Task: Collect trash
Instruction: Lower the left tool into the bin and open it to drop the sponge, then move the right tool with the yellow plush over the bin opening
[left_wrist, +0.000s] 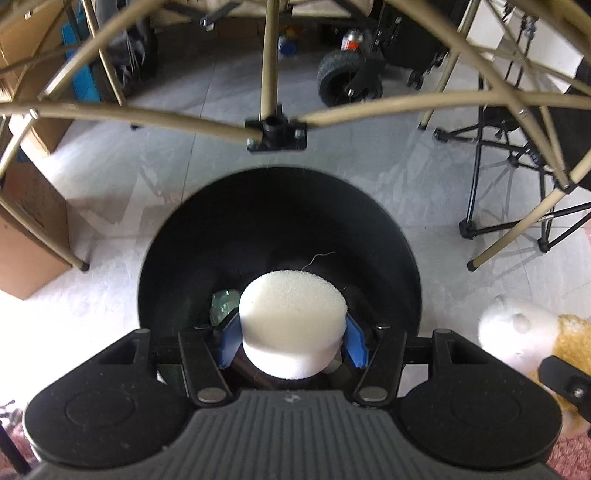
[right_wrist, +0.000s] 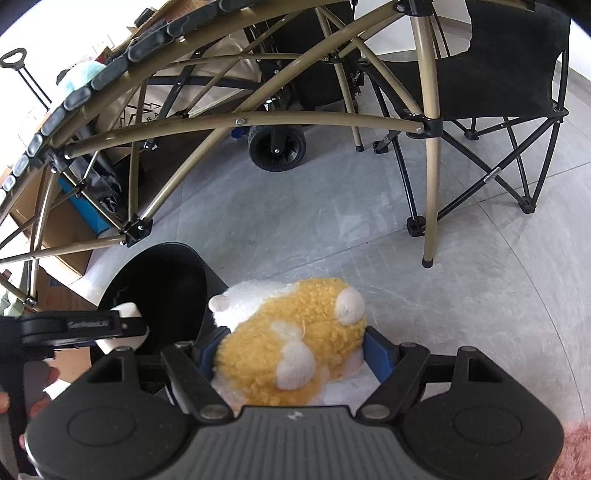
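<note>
My left gripper (left_wrist: 291, 338) is shut on a white foam disc (left_wrist: 291, 317), its blue pads pressed to both sides of it, directly above the mouth of a round black bin (left_wrist: 221, 236). A greenish crumpled item (left_wrist: 221, 302) lies inside the bin. My right gripper (right_wrist: 295, 349) is shut on a yellow and white plush toy (right_wrist: 295, 325), held just right of the bin (right_wrist: 177, 280). In the right wrist view the left gripper (right_wrist: 125, 326) with the foam disc (right_wrist: 127, 310) hangs over the bin. The plush toy (left_wrist: 524, 328) shows at the right edge of the left wrist view.
Tan metal tubes of a folding table frame (left_wrist: 273, 129) cross above the bin, its legs (right_wrist: 430, 184) standing on the grey tiled floor. Cardboard boxes (left_wrist: 33, 229) stand at left. A black folding chair (right_wrist: 509, 85) and a wheeled cart (right_wrist: 277, 144) stand beyond. A pink rug (right_wrist: 576, 450) lies near me.
</note>
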